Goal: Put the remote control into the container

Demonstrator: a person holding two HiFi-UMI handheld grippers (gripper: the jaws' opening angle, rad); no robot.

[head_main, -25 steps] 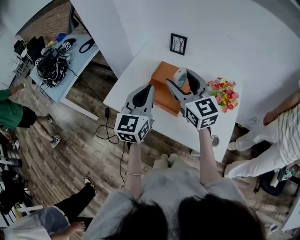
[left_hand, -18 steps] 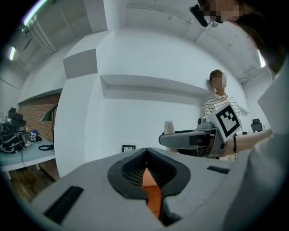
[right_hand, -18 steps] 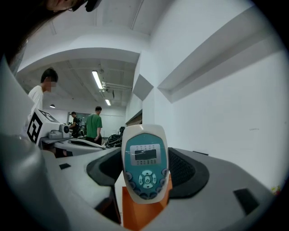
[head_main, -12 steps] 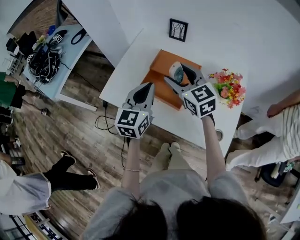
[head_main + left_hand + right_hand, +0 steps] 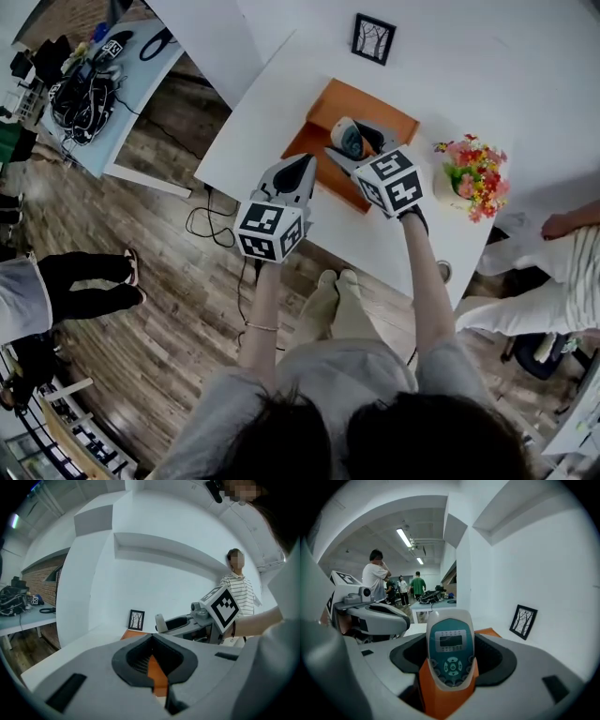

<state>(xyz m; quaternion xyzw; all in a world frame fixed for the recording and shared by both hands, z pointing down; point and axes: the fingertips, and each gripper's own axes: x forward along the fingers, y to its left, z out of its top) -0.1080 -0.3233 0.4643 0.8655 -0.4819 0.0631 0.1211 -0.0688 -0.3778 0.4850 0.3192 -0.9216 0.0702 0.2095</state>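
A white remote control (image 5: 346, 137) with a teal face and buttons (image 5: 450, 651) stands upright between the jaws of my right gripper (image 5: 351, 142), which is shut on it. It hangs over the near side of the orange container (image 5: 389, 111), a shallow box on the white table (image 5: 267, 103). That orange shows below the remote (image 5: 440, 693). My left gripper (image 5: 301, 165) is shut and holds nothing; it hovers at the container's left front corner, beside the right one (image 5: 187, 623). Orange shows through its jaws (image 5: 158, 674).
A small framed picture (image 5: 374, 38) leans on the wall behind the container. A pot of flowers (image 5: 473, 173) stands at the table's right end. A person in a striped shirt (image 5: 562, 272) is to the right. A second table with cables (image 5: 84, 94) lies far left.
My right gripper has carried the remote farther from the table's front edge, over the container. The left gripper has kept beside it. People on the floor to the left have moved.
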